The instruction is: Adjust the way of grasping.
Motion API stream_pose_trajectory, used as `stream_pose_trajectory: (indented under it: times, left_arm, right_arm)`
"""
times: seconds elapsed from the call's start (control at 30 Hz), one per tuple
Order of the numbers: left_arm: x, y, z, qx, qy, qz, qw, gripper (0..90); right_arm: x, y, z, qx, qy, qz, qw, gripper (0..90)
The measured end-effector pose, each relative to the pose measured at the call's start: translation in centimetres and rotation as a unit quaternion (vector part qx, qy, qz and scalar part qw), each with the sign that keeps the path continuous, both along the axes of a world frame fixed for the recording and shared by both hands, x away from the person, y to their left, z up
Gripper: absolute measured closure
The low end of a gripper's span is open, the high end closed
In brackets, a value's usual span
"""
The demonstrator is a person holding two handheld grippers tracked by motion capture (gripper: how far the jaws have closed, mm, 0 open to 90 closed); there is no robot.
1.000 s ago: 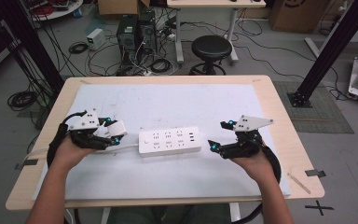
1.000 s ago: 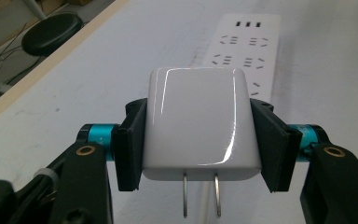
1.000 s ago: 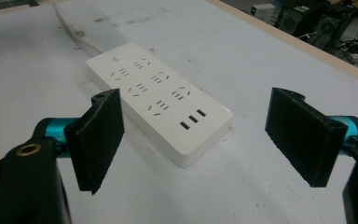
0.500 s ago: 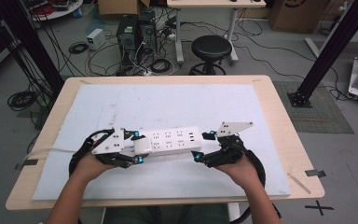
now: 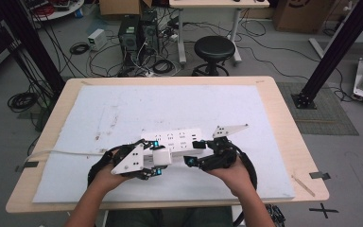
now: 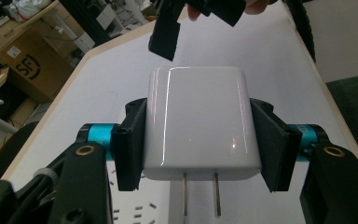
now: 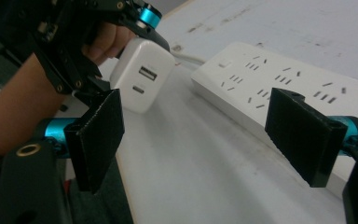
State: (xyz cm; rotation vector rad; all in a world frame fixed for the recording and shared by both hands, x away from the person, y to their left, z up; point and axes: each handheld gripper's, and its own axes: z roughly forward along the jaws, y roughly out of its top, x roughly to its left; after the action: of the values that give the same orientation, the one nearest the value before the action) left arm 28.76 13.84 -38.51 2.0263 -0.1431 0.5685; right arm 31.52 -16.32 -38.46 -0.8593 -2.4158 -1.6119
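A glossy white plastic charger block [image 6: 200, 123] with two metal prongs is clamped between the left gripper [image 5: 152, 160] jaws, just beside the long white power strip [image 5: 172, 140] on the surface [image 5: 179, 106]. The right gripper [image 7: 209, 135] jaws are held apart, empty.

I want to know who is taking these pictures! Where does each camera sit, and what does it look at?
High view: above the person's side, looking forward and down on the table; forearms and both hands show.
Left gripper view: rides the left gripper, looking along its fingers clamped on the white charger.
Right gripper view: rides the right gripper, fingers apart, facing the power strip; the other hand shows.
Shared: both gripper views show the charger.
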Motion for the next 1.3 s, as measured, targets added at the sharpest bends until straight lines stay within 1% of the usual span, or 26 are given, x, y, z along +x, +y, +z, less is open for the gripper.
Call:
stream_pose_trajectory:
  times: [0.03,0.07,0.1,0.13,0.23,0.27,0.3,0.33,0.4,0.43,0.57,0.6,0.63,0.77,0.8,0.87,0.9,0.97,1.03,1.17,1.3]
  left_arm:
    - [-0.1,-0.1,0.0,0.004,-0.005,0.001,1.0,42.4]
    - [-0.1,-0.2,-0.1,0.004,-0.009,0.001,1.0,42.4]
    - [-0.2,-0.3,-0.2,0.006,-0.014,0.001,0.9999,42.4]
    - [-0.3,-0.4,-0.2,0.009,-0.021,0.002,0.9997,42.4]
    - [-0.5,-0.6,-0.3,0.011,-0.04,0.003,0.9991,42.4]
    - [-0.7,-0.7,-0.3,0.012,-0.044,0.004,0.999,42.4]
    - [-0.7,-0.8,-0.2,0.014,-0.05,0.003,0.9987,42.4]
    - [-0.8,-0.9,-0.3,0.014,-0.055,0.005,0.9984,42.4]
    - [-1.0,-1.1,-0.3,0.016,-0.062,0.005,0.9979,42.4]
    - [-1.0,-1.2,-0.3,0.017,-0.069,0.006,0.9975,42.4]
    - [-1.2,-1.7,-0.4,0.019,-0.077,0.001,0.9969,42.4]
    - [-1.2,-1.9,-0.5,0.019,-0.075,-0.005,0.997,42.4]
    - [-1.3,-2.0,-0.5,0.019,-0.079,-0.004,0.9967,42.4]
    - [-1.3,-2.4,-0.6,0.017,-0.083,-0.006,0.9964,42.4]
    - [-1.3,-2.5,-0.6,0.015,-0.082,-0.008,0.9964,42.4]
    - [-1.3,-2.6,-0.6,0.013,-0.084,-0.007,0.9964,42.4]
    - [-1.3,-2.7,-0.6,0.012,-0.082,-0.008,0.9966,42.4]
    - [-1.3,-2.8,-0.6,0.012,-0.086,-0.007,0.9962,42.4]
    - [-1.3,-2.9,-0.6,0.011,-0.083,-0.009,0.9964,42.4]
    - [-1.4,-3.3,-0.8,0.015,-0.084,-0.015,0.9963,42.4]
    - [-1.3,-3.3,-0.8,0.015,-0.088,-0.015,0.9959,42.4]
  right_arm:
    - [0.0,0.1,-0.1,0.003,0.004,0.0,1.0,19.9]
    - [0.0,0.2,-0.2,0.008,0.011,0.004,0.9999,19.9]
    - [0.1,0.3,-0.3,0.013,0.013,0.007,0.9998,19.9]
    - [0.1,0.5,-0.4,0.016,0.02,0.01,0.9996,19.9]
    - [0.1,0.9,-0.7,0.02,0.028,0.018,0.9992,19.9]
    - [0.1,1.0,-0.8,0.022,0.035,0.02,0.9989,19.9]
    - [0.2,1.2,-1.0,0.028,0.037,0.026,0.9986,19.9]
    - [0.1,1.4,-1.1,0.031,0.044,0.027,0.9982,19.9]
    - [0.2,1.7,-1.3,0.038,0.051,0.035,0.9974,19.9]
    - [0.2,1.8,-1.4,0.042,0.057,0.036,0.9969,19.9]
    - [0.3,2.4,-1.7,0.052,0.066,0.045,0.9954,19.9]
    - [0.4,2.6,-1.7,0.055,0.067,0.047,0.9951,19.9]
    - [0.4,2.7,-1.8,0.055,0.071,0.048,0.9948,19.9]
    - [0.5,3.2,-2.0,0.058,0.074,0.053,0.9941,20.4]
    - [0.5,3.3,-2.1,0.057,0.075,0.054,0.9941,22.7]
    - [0.6,3.2,-2.2,0.066,0.076,0.059,0.9931,27.3]
    - [0.7,3.2,-2.2,0.069,0.073,0.059,0.9932,29.6]
    - [0.7,3.1,-2.2,0.075,0.077,0.06,0.9924,35.5]
    - [0.7,3.1,-2.2,0.082,0.076,0.063,0.9917,39.1]
    - [0.6,3.2,-2.2,0.077,0.075,0.069,0.9918,45.0]
    - [0.6,3.2,-2.3,0.079,0.074,0.073,0.9915,52.2]
